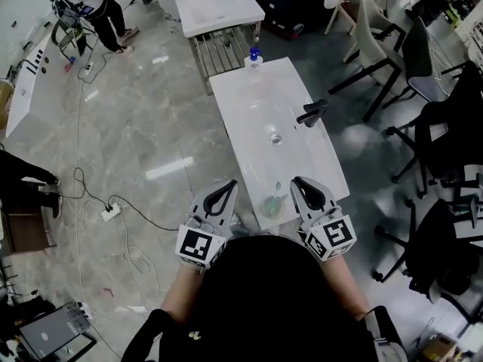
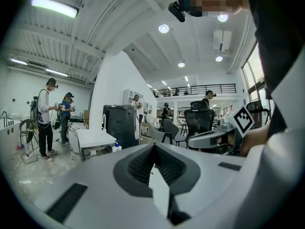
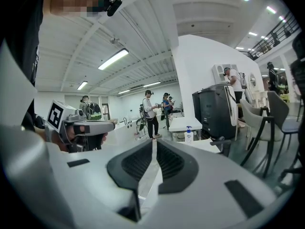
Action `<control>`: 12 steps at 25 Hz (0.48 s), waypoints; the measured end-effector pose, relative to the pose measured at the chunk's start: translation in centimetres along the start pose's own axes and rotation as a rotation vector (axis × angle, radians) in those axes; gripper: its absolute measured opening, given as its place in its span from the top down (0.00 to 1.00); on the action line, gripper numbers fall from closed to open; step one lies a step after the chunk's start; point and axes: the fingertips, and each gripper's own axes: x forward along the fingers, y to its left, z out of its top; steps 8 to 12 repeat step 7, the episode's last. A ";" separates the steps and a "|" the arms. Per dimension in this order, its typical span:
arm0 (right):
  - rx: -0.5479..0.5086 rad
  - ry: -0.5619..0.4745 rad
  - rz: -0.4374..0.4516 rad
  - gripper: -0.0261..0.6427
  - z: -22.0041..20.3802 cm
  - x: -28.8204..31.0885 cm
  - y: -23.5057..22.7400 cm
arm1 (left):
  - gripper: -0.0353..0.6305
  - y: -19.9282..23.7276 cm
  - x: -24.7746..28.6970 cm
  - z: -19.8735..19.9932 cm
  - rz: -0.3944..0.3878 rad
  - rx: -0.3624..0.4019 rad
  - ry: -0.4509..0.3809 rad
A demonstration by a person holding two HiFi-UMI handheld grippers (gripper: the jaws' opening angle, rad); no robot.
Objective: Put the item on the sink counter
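Left hand-held gripper (image 1: 232,184) and right hand-held gripper (image 1: 296,180) both closed, empty; greenish item (image 1: 272,206) indistinct.

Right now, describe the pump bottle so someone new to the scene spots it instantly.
Find the long white sink counter in front of the person and follow it past the black faucet to its far end. The small pump bottle stands upright there, the only thing on the counter with a blue top.
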 end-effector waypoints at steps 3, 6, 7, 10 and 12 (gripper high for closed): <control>0.002 0.004 0.002 0.89 0.0 0.1 -0.1 | 0.91 -0.4 0.2 0.2 -0.015 0.001 0.005; 0.002 0.006 0.004 0.89 0.0 0.2 -0.1 | 0.91 -0.2 0.3 0.7 -0.005 0.000 0.015; 0.002 0.007 0.004 0.89 0.1 0.2 -0.1 | 0.91 -0.2 0.3 0.7 -0.004 -0.002 0.013; 0.002 0.007 0.004 0.89 0.1 0.2 -0.1 | 0.91 -0.2 0.3 0.7 -0.004 -0.002 0.013; 0.002 0.007 0.004 0.89 0.1 0.2 -0.1 | 0.91 -0.2 0.3 0.7 -0.004 -0.002 0.013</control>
